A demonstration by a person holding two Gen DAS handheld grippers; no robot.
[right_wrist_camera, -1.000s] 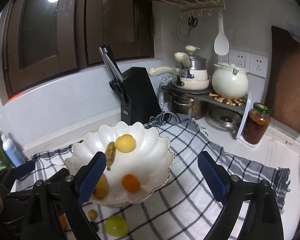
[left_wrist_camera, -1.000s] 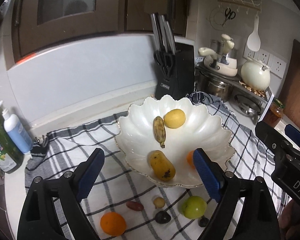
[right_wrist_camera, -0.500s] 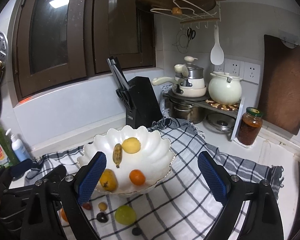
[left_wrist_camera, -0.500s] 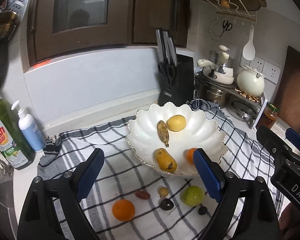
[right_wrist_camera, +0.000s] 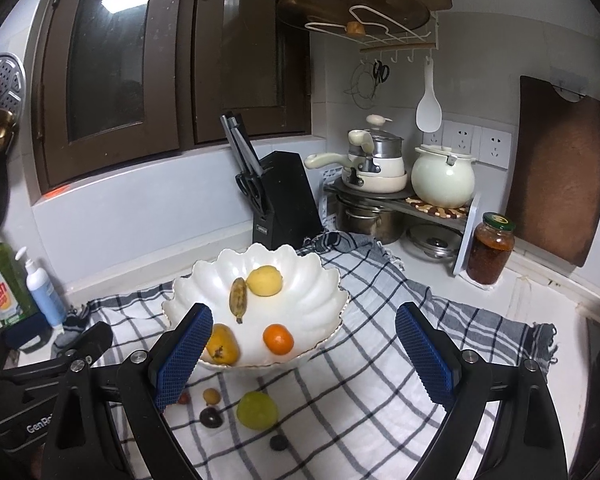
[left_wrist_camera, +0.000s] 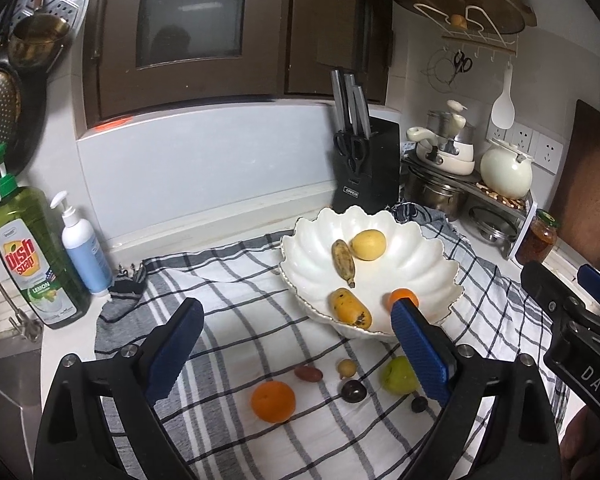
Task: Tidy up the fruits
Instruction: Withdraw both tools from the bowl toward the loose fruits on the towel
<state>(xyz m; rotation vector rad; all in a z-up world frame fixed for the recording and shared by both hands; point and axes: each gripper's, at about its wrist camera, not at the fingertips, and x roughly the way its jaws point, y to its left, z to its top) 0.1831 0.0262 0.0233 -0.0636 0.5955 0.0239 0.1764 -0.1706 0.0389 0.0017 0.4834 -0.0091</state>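
A white scalloped bowl (left_wrist_camera: 416, 236) (right_wrist_camera: 320, 280) on a checked cloth holds a small banana (left_wrist_camera: 343, 257), a yellow round fruit (left_wrist_camera: 368, 244), a spotted mango (left_wrist_camera: 350, 308) and a small orange (right_wrist_camera: 278, 338). On the cloth in front lie an orange (left_wrist_camera: 273, 401), a green apple (left_wrist_camera: 398, 376) (right_wrist_camera: 257, 409), a reddish date (left_wrist_camera: 308, 373), a small tan fruit (left_wrist_camera: 347, 367) and two dark fruits (left_wrist_camera: 353, 391). My left gripper (left_wrist_camera: 300, 356) is open and empty above the loose fruit. My right gripper (right_wrist_camera: 304, 356) is open and empty, near the bowl's front.
A dish soap bottle (left_wrist_camera: 32, 264) and a pump bottle (left_wrist_camera: 85, 248) stand at the left by the sink. A knife block (left_wrist_camera: 364, 172), stacked pots (right_wrist_camera: 376, 200), a white pot (right_wrist_camera: 444, 178), a jar (right_wrist_camera: 490, 254) and a cutting board (right_wrist_camera: 560, 176) line the back and right.
Both grippers have pulled back and up from the bowl, so more of the counter, the cloth and the loose fruit shows. Both stay open. No fruit has moved.
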